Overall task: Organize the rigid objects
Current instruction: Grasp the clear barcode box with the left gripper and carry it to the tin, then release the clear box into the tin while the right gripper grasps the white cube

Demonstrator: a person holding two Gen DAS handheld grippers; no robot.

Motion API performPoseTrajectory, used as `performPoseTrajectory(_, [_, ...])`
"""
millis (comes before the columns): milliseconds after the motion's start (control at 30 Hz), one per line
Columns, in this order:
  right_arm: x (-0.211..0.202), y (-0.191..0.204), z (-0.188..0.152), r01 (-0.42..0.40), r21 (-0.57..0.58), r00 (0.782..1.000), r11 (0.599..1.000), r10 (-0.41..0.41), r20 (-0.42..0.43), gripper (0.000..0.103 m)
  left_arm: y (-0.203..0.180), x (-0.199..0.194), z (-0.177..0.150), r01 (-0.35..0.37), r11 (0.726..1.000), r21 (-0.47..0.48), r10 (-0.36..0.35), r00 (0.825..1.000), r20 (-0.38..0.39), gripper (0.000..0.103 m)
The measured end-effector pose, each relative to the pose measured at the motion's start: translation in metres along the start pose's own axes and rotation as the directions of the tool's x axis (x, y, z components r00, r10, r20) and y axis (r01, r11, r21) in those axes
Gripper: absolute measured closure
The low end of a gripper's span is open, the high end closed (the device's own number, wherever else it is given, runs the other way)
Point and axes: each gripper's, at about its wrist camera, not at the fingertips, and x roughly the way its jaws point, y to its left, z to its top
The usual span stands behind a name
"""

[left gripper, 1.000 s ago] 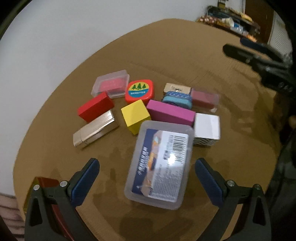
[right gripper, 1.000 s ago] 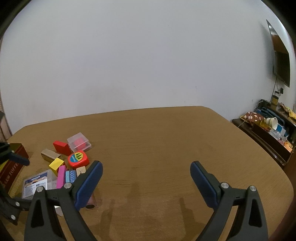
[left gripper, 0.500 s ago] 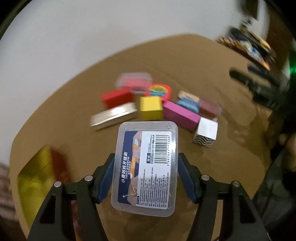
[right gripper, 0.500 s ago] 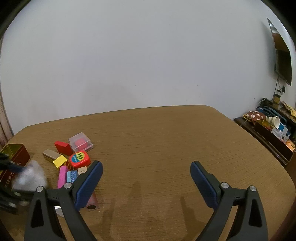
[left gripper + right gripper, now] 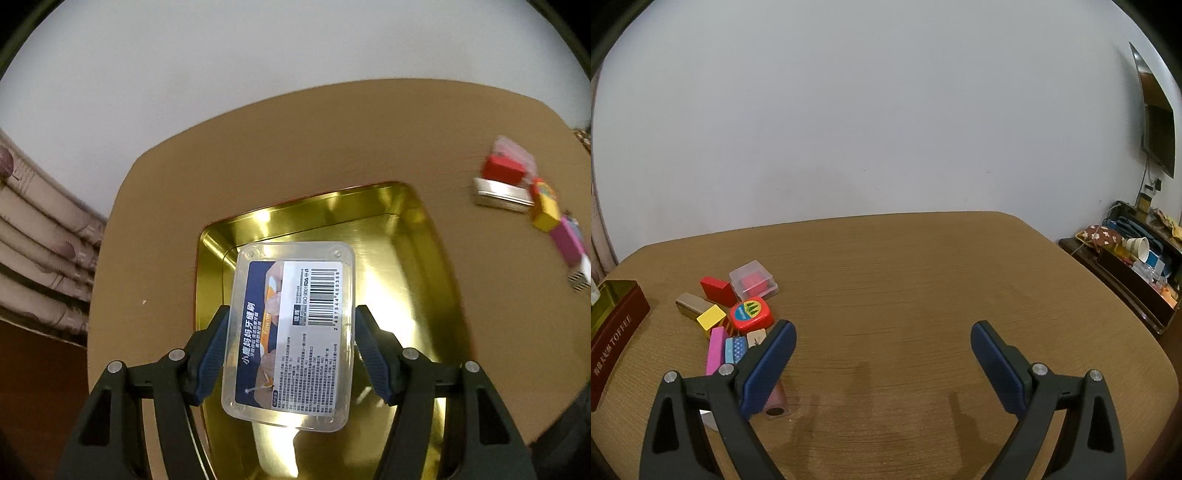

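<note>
My left gripper (image 5: 291, 325) is shut on a clear plastic box with a barcode label (image 5: 291, 328) and holds it above the open gold tin (image 5: 417, 236). The tin shows in the right wrist view (image 5: 617, 325) as a dark red box with gold inside, at the table's left edge. My right gripper (image 5: 882, 347) is open and empty above the brown table. A cluster of small objects lies to its left: a red block (image 5: 716, 290), a clear box with red inside (image 5: 753, 284), a round red tape measure (image 5: 750, 314), a yellow cube (image 5: 711, 316), a pink block (image 5: 716, 349).
The cluster shows blurred at the right in the left wrist view (image 5: 532, 199). A curtain (image 5: 40, 251) hangs left of the table. A dark shelf with clutter (image 5: 1134, 266) stands right of the table, and a wall screen (image 5: 1156, 136) hangs above it.
My left gripper closed on the clear box, lifted it from the cluster and swung left over the gold tin. The right gripper has barely moved.
</note>
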Motion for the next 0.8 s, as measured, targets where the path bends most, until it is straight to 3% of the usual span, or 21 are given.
performPoseTrajectory(300, [0.000,0.002,0.000,-0.002,-0.018,1.000,1.000,0.002,-0.008,0.005,0.004,0.051,0.009,-0.072,0.997,-0.023,0.072,0.997,-0.011,0.040])
performPoseTrajectory(467, [0.000,0.002,0.000,-0.037,-0.019,0.999,0.999,0.037,-0.005,0.005,-0.006,0.044,0.011,-0.104,0.994,-0.034,0.103,0.995,-0.013,0.035])
performPoseTrajectory(633, [-0.003,0.007,0.000,-0.135,-0.058,0.990,0.989,0.133,-0.035,0.005,-0.001,0.014,0.007,-0.114,0.990,-0.077,0.119,0.991,0.066,0.028])
performPoseTrajectory(700, [-0.017,0.012,0.000,-0.240,-0.080,0.970,0.967,0.237,-0.047,0.005,-0.003,-0.013,0.000,-0.104,0.991,-0.086,0.115,0.985,0.131,0.024])
performPoseTrajectory(800, [-0.030,0.027,-0.002,-0.426,-0.089,0.901,0.900,0.413,-0.137,0.005,-0.012,-0.050,-0.012,-0.093,0.989,-0.113,0.117,0.966,0.230,0.018])
